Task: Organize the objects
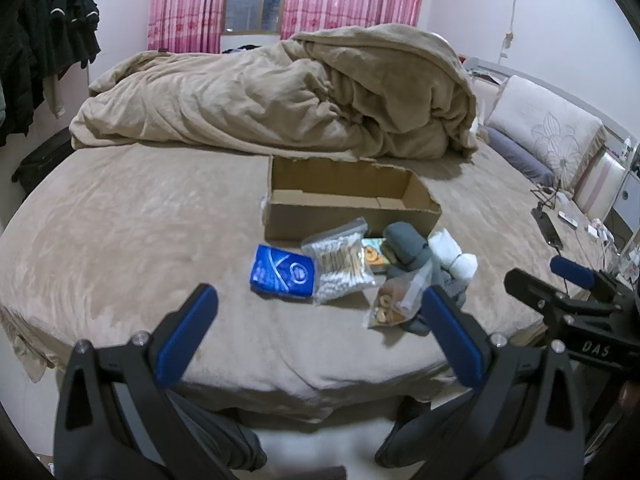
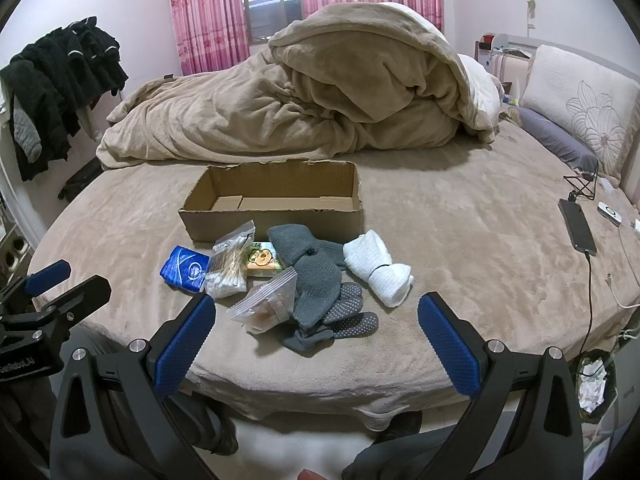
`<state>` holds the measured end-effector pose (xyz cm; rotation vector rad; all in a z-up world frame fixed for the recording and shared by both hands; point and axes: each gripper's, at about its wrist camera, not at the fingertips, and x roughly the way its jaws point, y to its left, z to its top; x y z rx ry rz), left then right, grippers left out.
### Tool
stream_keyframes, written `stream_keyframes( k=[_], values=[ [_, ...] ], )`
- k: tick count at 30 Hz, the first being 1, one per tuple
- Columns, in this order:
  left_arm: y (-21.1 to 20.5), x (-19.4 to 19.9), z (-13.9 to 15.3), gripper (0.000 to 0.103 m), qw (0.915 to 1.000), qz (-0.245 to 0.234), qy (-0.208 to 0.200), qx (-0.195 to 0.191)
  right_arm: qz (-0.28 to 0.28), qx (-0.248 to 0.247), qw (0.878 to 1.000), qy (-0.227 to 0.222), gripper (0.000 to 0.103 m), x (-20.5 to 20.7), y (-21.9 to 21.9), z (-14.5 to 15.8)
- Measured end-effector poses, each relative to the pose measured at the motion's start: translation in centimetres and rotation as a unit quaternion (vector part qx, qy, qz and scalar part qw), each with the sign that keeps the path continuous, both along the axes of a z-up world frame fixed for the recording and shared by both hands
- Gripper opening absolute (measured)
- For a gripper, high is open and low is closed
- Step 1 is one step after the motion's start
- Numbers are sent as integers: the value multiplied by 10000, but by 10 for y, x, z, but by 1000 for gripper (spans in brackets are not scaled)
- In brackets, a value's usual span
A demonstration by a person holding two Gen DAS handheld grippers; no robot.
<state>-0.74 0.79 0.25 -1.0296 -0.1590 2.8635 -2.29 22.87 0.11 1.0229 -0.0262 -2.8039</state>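
Observation:
An open, empty cardboard box (image 1: pixel 352 204) (image 2: pixel 276 204) sits on the bed. In front of it lie a blue tissue pack (image 1: pixel 282 273) (image 2: pixel 185 269), a bag of cotton swabs (image 1: pixel 343 262) (image 2: pixel 229 266), a small green printed packet (image 1: pixel 373 255) (image 2: pixel 262 261), grey socks (image 1: pixel 408 250) (image 2: pixel 316 280), a white sock roll (image 1: pixel 454 258) (image 2: pixel 378 266) and a clear zip bag of small brown items (image 1: pixel 394 304) (image 2: pixel 268 304). My left gripper (image 1: pixel 320 304) is open and empty, held short of the pile. My right gripper (image 2: pixel 316 312) is open and empty, near the bed's front edge.
A rumpled tan duvet (image 2: pixel 320 100) lies behind the box, pillows (image 2: pixel 580 104) at the right. A phone on a cable (image 2: pixel 578 226) and a small white device (image 2: pixel 610 213) lie at the bed's right side. Dark clothes (image 2: pixel 52 92) hang at the left. A waste bin (image 2: pixel 592 380) stands low right.

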Motion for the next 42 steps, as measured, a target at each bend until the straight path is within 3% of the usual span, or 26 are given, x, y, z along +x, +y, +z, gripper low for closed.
stream_keyframes(
  k=[30, 42],
  values=[
    [1, 0, -1, 102, 10000, -17, 28, -12, -29, -44, 10000, -26, 103, -1, 0, 0],
    [2, -31, -12, 102, 9999, -40, -91, -49, -52, -2, 9999, -102, 103, -17, -3, -8]
  ],
)
